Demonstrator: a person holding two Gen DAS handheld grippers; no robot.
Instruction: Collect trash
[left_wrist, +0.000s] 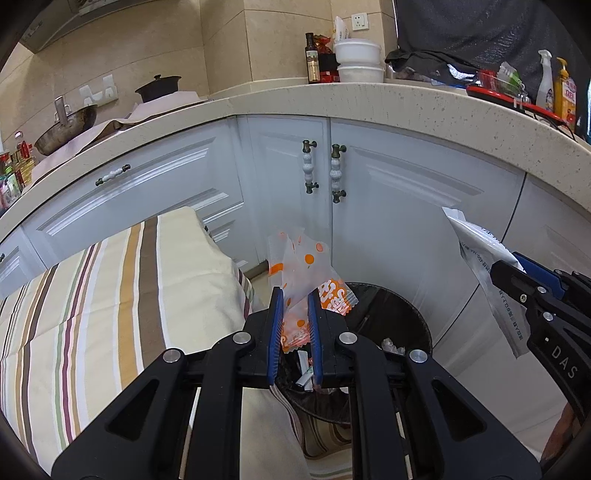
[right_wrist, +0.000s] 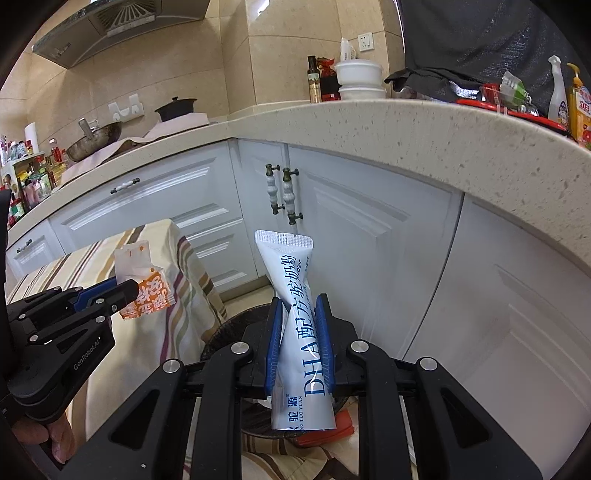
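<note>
A speckled bench (left_wrist: 369, 98) carries stacked white bowls (left_wrist: 358, 61), an oil bottle (left_wrist: 313, 59) and a wok (left_wrist: 64, 129); white cabinets (left_wrist: 388, 206) stand below.

The left tool (left_wrist: 295, 295) points forward and down, its blue pads (left_wrist: 276, 332) clamped on a wrapper (left_wrist: 299, 269). The right tool (right_wrist: 300, 306) tilts down likewise, just beside it, pads (right_wrist: 325, 339) pinched on a sachet (right_wrist: 299, 332). A hand (right_wrist: 55, 439) grips the left tool's handle from below.
</note>
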